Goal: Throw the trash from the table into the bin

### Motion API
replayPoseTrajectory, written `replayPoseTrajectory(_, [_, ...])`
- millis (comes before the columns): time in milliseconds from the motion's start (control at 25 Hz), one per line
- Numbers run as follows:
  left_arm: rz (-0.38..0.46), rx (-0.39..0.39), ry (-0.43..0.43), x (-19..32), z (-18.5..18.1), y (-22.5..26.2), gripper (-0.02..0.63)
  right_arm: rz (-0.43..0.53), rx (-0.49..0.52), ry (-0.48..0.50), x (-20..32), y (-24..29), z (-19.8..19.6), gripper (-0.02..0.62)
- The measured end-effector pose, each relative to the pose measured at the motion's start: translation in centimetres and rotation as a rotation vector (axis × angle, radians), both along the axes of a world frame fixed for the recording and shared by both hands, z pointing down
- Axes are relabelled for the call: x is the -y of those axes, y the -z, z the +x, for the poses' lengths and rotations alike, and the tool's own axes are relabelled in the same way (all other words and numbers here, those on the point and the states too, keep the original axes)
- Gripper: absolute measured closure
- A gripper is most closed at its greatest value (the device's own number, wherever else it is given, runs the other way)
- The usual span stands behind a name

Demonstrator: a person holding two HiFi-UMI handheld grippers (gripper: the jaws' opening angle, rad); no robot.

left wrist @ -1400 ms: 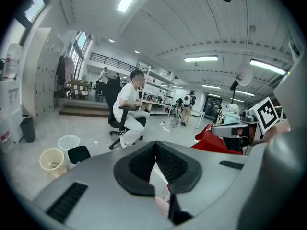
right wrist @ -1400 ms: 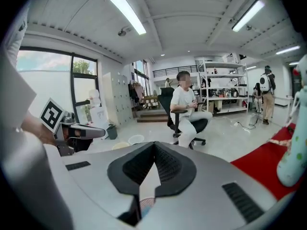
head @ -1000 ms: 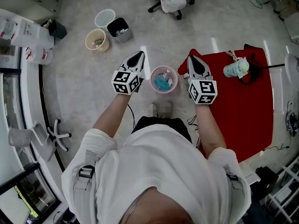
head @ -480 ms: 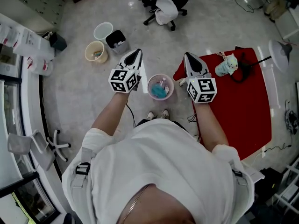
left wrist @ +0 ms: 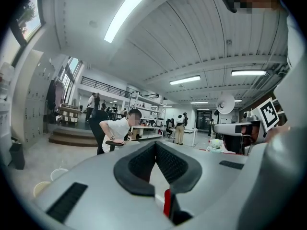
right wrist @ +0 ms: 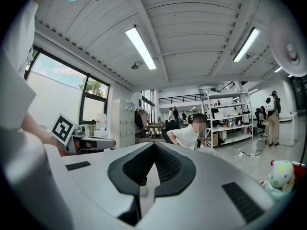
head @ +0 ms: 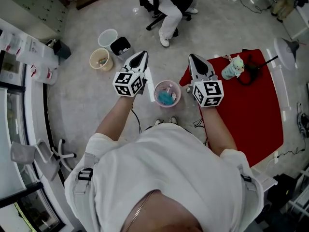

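Grey left gripper and right gripper: both pressed together, nothing pinched (each gripper view shows its pads meeting on bare air). Both are held level, out in front of the chest.

Pink bin stands on the floor between them. Blue trash plus some pale scraps are already inside. Read: the drop looks done, so this is the gap between throws, or the end of the job.

Red tabletop is to the right. On it are a pale green toy and a black cord-like thing beside it. Can't tell if either counts as trash. If yes, the next move is to swing the right gripper over, spread its jaws and come down on the piece. If not, nothing is left to pick.

View split: only the head view shows the bin contents and the tabletop layout. The gripper views look across the room and miss the bin entirely; the right one catches just the toy low at its edge.

Far left on the floor are three other bins, not in play.
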State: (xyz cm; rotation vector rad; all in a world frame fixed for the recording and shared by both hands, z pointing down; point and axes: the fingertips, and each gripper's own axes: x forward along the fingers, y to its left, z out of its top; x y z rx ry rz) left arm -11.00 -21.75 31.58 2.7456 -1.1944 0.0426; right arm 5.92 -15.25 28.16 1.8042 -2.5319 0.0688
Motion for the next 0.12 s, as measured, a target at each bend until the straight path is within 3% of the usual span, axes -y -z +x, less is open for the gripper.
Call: replayPoseTrajectory(120, [0.001, -0.004, -0.002, -0.47, -0.08, 0.14, 0.595, 0.002, 0.0, 0.0, -0.49, 0.04, -0.27, 0.592])
